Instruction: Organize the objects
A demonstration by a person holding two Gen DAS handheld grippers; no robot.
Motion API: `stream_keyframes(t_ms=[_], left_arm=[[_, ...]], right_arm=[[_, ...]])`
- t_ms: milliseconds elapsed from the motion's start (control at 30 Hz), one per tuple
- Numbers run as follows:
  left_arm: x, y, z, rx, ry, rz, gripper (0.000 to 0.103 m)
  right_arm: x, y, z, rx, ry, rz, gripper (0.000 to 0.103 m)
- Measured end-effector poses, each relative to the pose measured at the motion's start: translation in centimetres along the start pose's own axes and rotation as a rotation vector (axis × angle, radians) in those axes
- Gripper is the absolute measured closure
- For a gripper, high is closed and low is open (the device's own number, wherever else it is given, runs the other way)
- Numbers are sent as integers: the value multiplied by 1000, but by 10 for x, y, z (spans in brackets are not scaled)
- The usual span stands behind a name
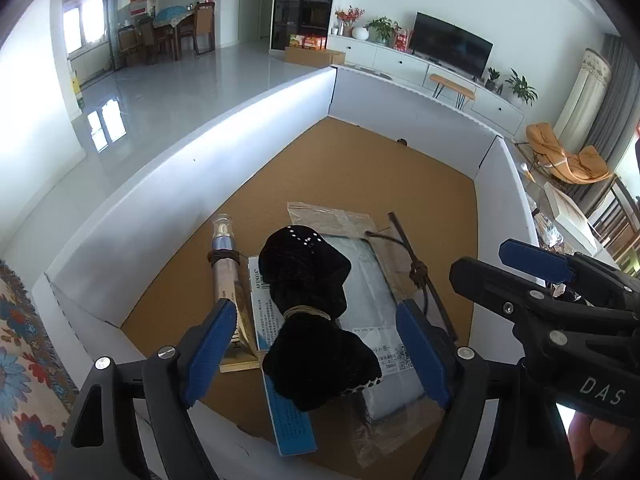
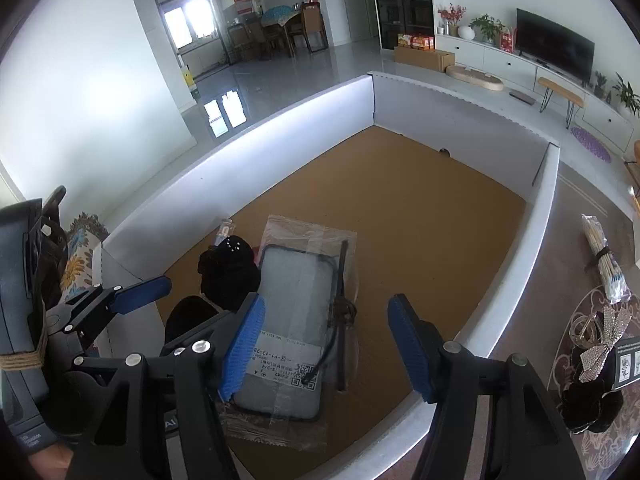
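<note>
A white-walled box [image 1: 200, 184] with a cork-brown floor holds several things. A black velvet bow [image 1: 316, 312] lies on a blue-and-white packet [image 1: 294, 428] and a clear-bagged grey phone case [image 1: 372, 292]. A slim cosmetic bottle [image 1: 224, 264] lies to the left, a dark tied stick [image 1: 420, 268] to the right. My left gripper [image 1: 316, 352] is open, its fingers either side of the bow. My right gripper [image 2: 324, 348] is open and empty over the phone case [image 2: 288, 320] and box floor; it also shows in the left wrist view [image 1: 536, 264].
Outside the box on the right lie a bundle of skewers [image 2: 604, 260], a rhinestone bow [image 2: 600, 340] and a black item [image 2: 588, 408] on a patterned mat. A floral cloth [image 1: 24, 360] lies left of the box. The far half of the box floor [image 2: 420, 208] is bare.
</note>
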State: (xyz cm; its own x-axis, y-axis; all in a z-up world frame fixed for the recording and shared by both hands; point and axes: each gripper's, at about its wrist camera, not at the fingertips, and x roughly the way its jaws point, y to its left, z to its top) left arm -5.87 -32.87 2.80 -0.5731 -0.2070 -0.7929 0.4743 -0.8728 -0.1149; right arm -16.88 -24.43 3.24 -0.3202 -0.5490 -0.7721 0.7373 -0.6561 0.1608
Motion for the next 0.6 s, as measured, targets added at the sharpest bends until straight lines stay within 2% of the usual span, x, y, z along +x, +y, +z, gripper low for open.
stream_keyframes(t_ms=[67,167,200,300,367,467,600], left_arm=[[-11,-4,-9,-17,-40,-7,21],[-41,-28,-25,2,-119,-27,21],[-51,-41,-32,28,-146,-36,21],[-79,-86,-58,110,-201,-99,21],[-97,-115,-76,146,-222,-200,19],[-114,-156,-100,207,-209,-325,3],[-108,-213,-130,358,-156,-385,2]], right_arm=[[-19,-5,-9,-14,-66,-22,37],[-60,-18,-36,-38,-211,-105,18],[-76,-28,-48,-29,-262,-136,8],[-118,-73,-88,57,-360,-229,2],[-134,-109,-113,122,-354,-311,2],[-154,-164,-157,219,-307,-440,2],[-164,-217,-206,312,-193,-571,2]])
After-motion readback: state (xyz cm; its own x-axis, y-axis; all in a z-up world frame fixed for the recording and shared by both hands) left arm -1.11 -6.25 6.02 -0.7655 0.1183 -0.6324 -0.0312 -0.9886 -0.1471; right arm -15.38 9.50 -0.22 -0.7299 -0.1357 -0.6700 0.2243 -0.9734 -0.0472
